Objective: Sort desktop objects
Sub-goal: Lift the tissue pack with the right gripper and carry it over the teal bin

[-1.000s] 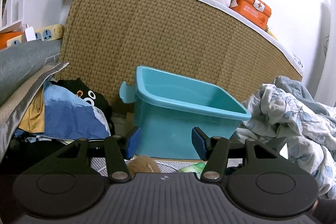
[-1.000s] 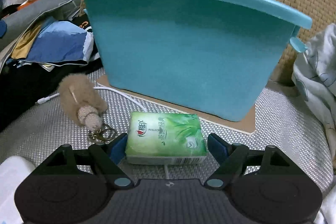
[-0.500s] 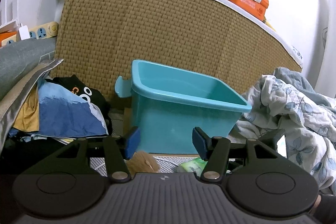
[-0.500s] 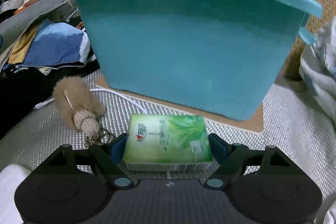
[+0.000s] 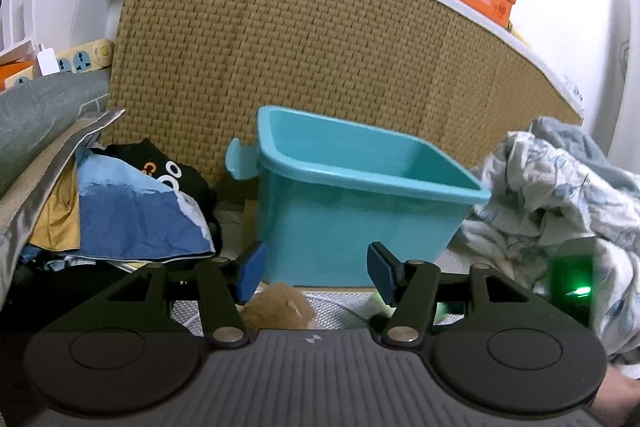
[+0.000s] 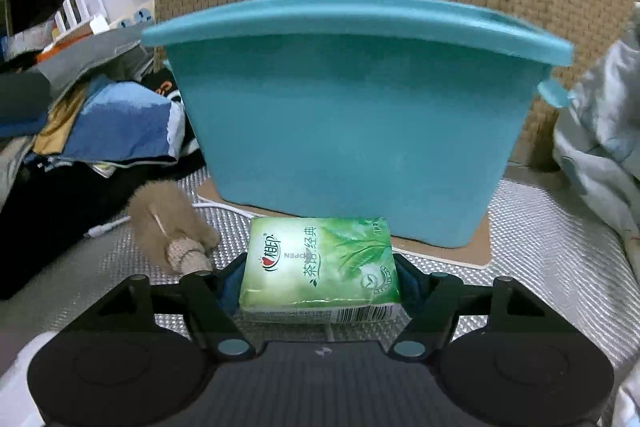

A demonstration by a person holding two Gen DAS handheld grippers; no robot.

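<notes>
Right gripper (image 6: 320,279) jaws just closing, fingers now touching both sides of tissue pack (image 6: 320,267), lower center; teal bin (image 6: 352,115) behind. Left gripper (image 5: 316,271) fingers open, empty.

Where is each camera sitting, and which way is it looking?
Left wrist: sits on the left gripper, looking slightly down into the teal bin; its open fingers show, holding nothing.
Right wrist: sits on the right gripper, looking down at the green tissue pack; its jaws have just been closing and now touch both sides of the pack.
Shared: the teal bin, the furry keychain and the woven headboard.
</notes>
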